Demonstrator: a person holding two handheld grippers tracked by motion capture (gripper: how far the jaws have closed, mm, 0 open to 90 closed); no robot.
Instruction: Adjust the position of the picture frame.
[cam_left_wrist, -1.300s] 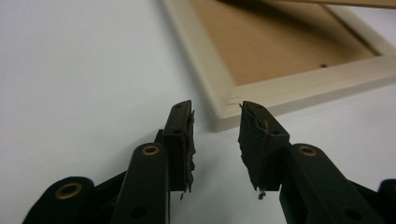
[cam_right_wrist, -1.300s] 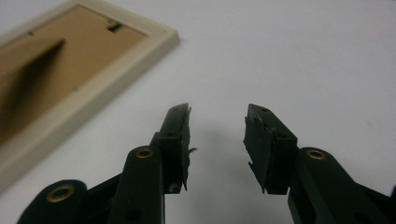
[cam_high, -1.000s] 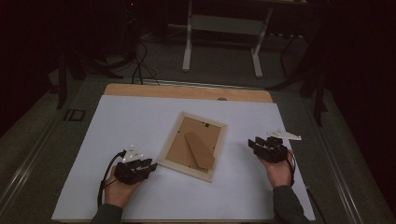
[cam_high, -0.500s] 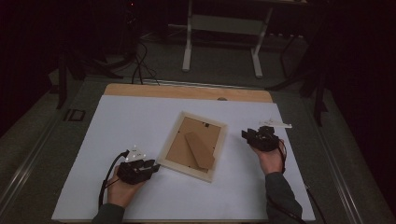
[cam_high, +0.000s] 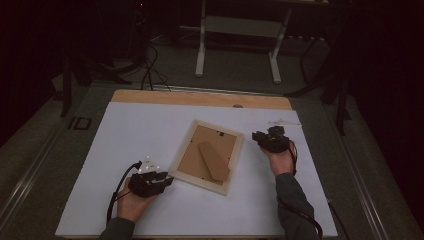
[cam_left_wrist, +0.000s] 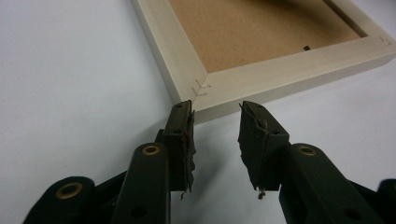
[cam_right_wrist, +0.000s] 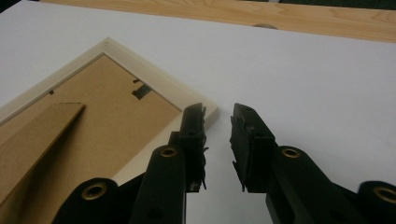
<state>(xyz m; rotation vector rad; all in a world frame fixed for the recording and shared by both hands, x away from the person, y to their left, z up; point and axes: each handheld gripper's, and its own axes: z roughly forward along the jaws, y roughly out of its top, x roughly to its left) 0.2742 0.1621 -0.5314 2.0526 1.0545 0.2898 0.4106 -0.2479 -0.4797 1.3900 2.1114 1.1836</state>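
picture frame (cam_high: 207, 156): face-down, tilted, mid white table (cam_high: 125, 130) | left claw (cam_left_wrist: 215, 116): spread, empty, just short of frame's near corner | right claw (cam_right_wrist: 218, 114): jaws have just been closing, gap remains, nothing between, at frame's far-right corner

Free room, as I see it: white surface (cam_high: 125, 130) bare to the left & along the near edge, so I can pass there. Sole obstacle is the picture frame (cam_high: 186, 175), lying flat at centre. Left claw (cam_left_wrist: 215, 140) sits just off its near corner; right claw (cam_right_wrist: 218, 140) at its far corner, nothing btwn jaws.
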